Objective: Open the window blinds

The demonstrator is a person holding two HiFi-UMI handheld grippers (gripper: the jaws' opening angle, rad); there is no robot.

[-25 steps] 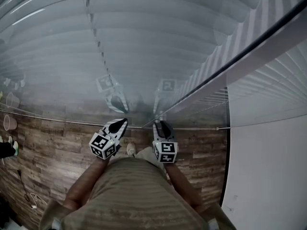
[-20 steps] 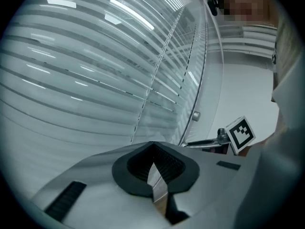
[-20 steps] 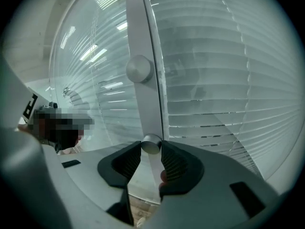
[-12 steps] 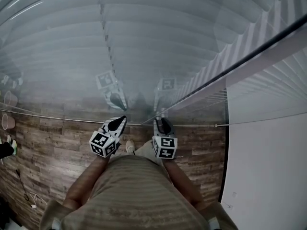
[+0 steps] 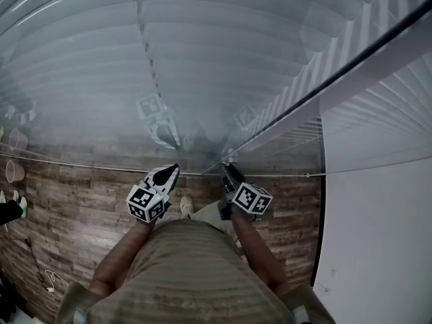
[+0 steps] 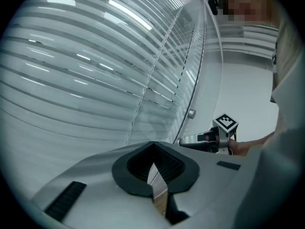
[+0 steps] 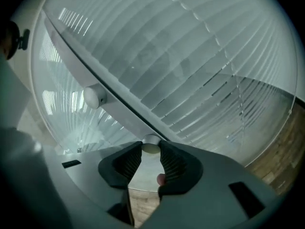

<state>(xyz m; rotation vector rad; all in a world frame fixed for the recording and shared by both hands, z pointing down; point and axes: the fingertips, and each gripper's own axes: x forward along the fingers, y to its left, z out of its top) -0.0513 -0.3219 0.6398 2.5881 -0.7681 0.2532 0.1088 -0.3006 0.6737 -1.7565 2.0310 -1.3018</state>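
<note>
Horizontal window blinds (image 5: 223, 59) hang behind a glass wall, split by a pale upright frame (image 5: 351, 79). A small round knob (image 7: 151, 147) sticks out of that frame (image 7: 119, 113). My right gripper (image 5: 227, 168) is at the frame with its pads on either side of the knob and touching it; its jaws are closing. The gripper is rolled over, so its marker cube (image 5: 251, 198) tilts to the right. My left gripper (image 5: 174, 169) hovers just left of it near the glass, shut and holding nothing. In the left gripper view the right gripper (image 6: 190, 140) reaches in toward the frame.
A second round knob (image 7: 94, 97) sits further along the same frame. Wood-plank floor (image 5: 67, 208) runs below the glass, and a white wall (image 5: 378, 248) stands at the right. Plastic cups (image 5: 12, 173) and a loose cable (image 5: 40, 275) lie at the left.
My right gripper has rolled to the right on the spot, tilting its marker cube over. The left gripper has stayed where it was.
</note>
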